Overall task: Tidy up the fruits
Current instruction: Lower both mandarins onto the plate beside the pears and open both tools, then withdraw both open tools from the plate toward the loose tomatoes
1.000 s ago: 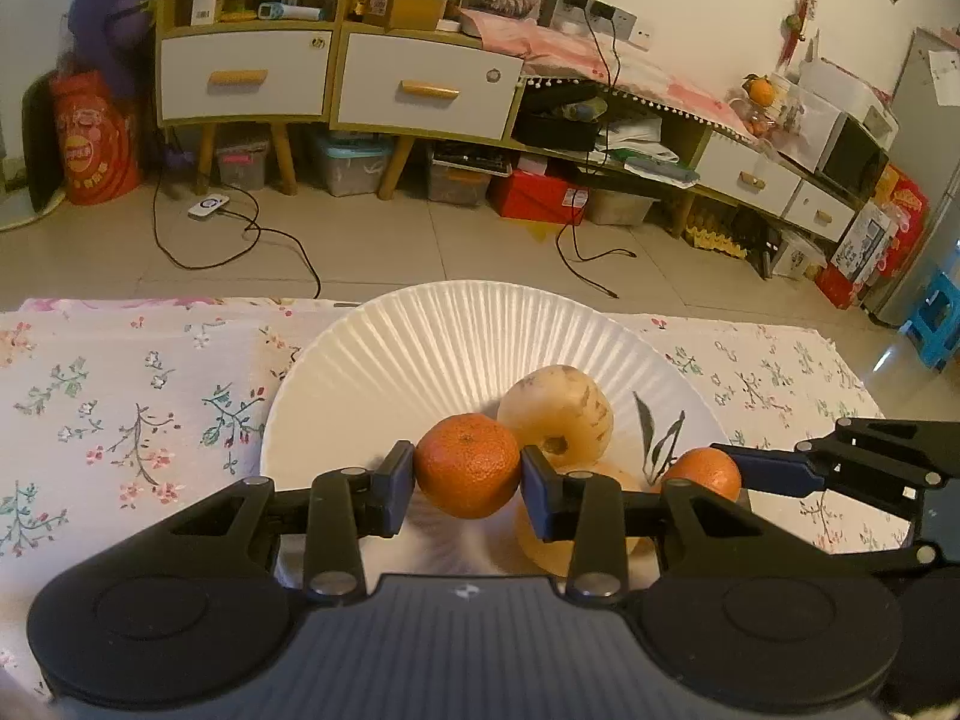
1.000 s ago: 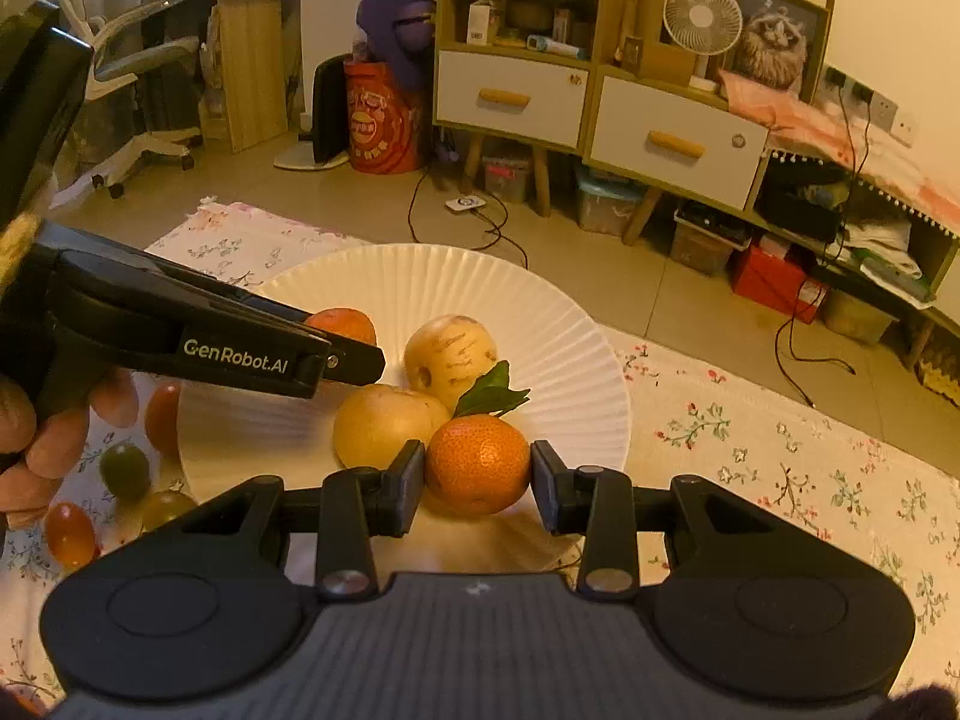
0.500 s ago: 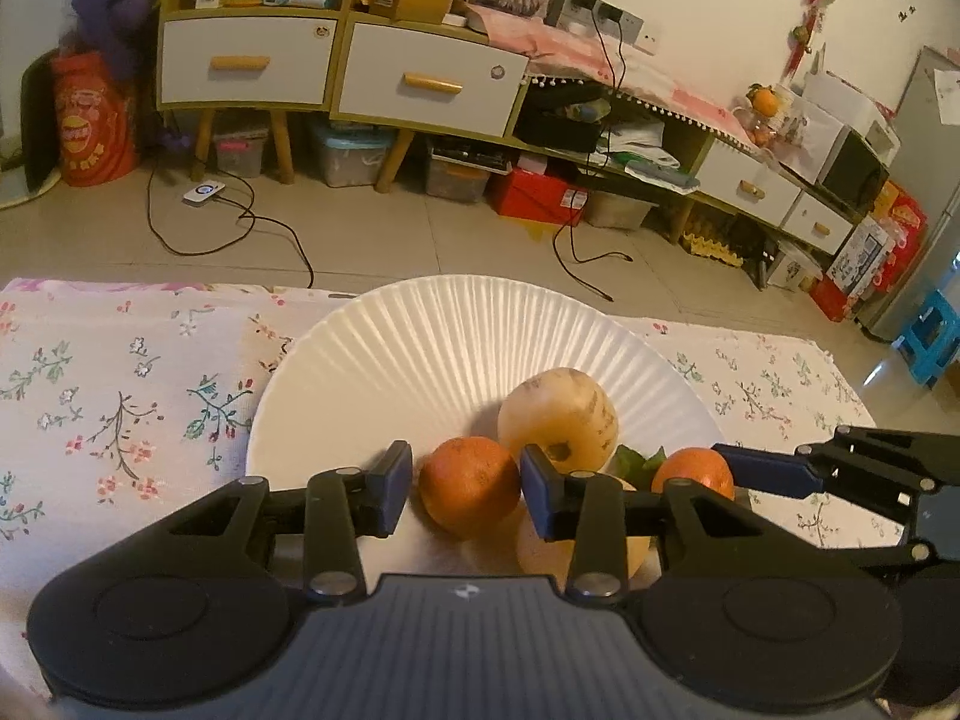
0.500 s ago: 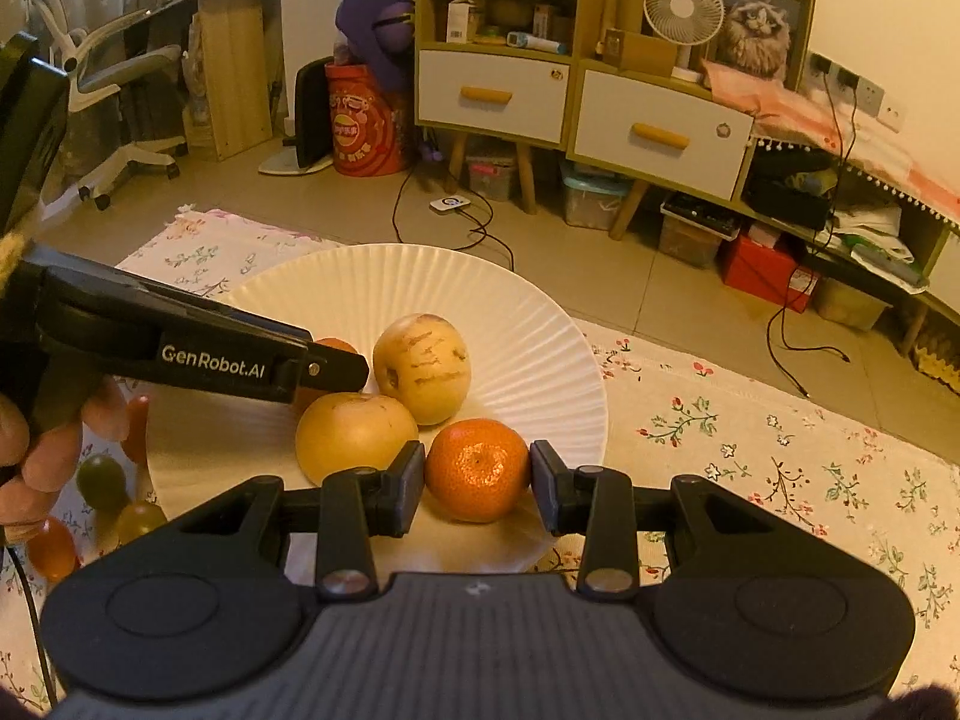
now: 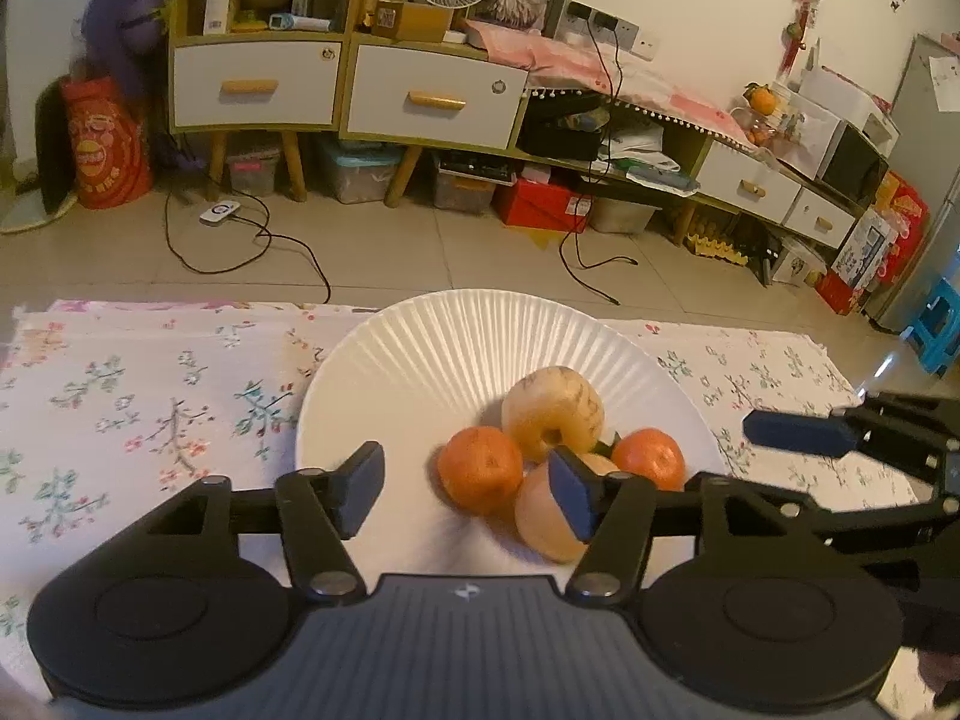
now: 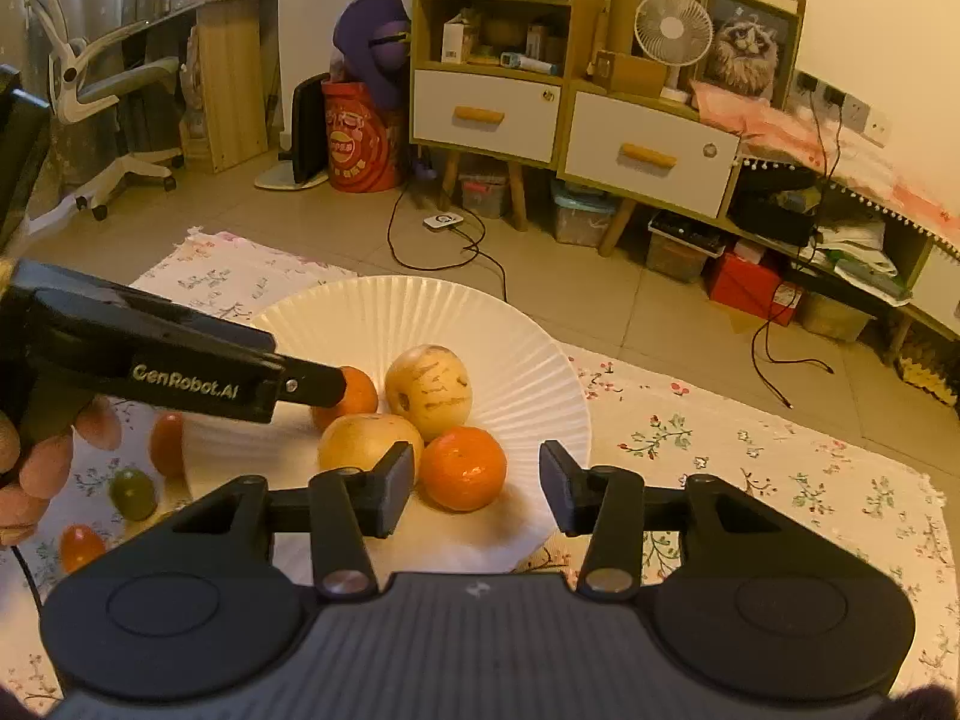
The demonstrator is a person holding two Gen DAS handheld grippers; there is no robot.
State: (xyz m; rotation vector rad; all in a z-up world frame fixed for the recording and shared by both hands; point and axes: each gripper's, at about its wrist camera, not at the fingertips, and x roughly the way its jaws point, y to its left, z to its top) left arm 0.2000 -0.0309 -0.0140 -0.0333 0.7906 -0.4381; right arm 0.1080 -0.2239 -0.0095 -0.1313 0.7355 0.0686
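Between my left gripper's (image 5: pixel 465 489) spread fingers, nothing is held any more: a second ago its pads clamped a mandarin, and now that left mandarin (image 5: pixel 480 470) sits free on the white paper plate (image 5: pixel 420 348), touching the pale apple beside it. My right gripper (image 6: pixel 477 486) has done the same. Its jaws, closed on fruit a moment earlier, now stand wide apart with the right mandarin (image 6: pixel 462 468) resting on the plate between them, touching neither pad. I judge that both mandarins are delivered, and this step of the sorting is finished.

Both tools hover low over the near rim of the plate, level and pointing forward across it. From the right camera I see my left gripper reaching in from the left side, its finger tip over the far mandarin, with my left hand (image 6: pixel 30 480) wrapped around its handle.

Just beyond the fingers, two yellow apples complete the cluster: the near apple (image 6: pixel 369 441) and the streaked apple (image 6: pixel 429 390) behind it, all four fruits touching.

To the left of the plate, on the flowered tablecloth (image 6: pixel 750 468), several small tomatoes (image 6: pixel 132 492) in green, orange and red wait loose. Those look to be my next job.
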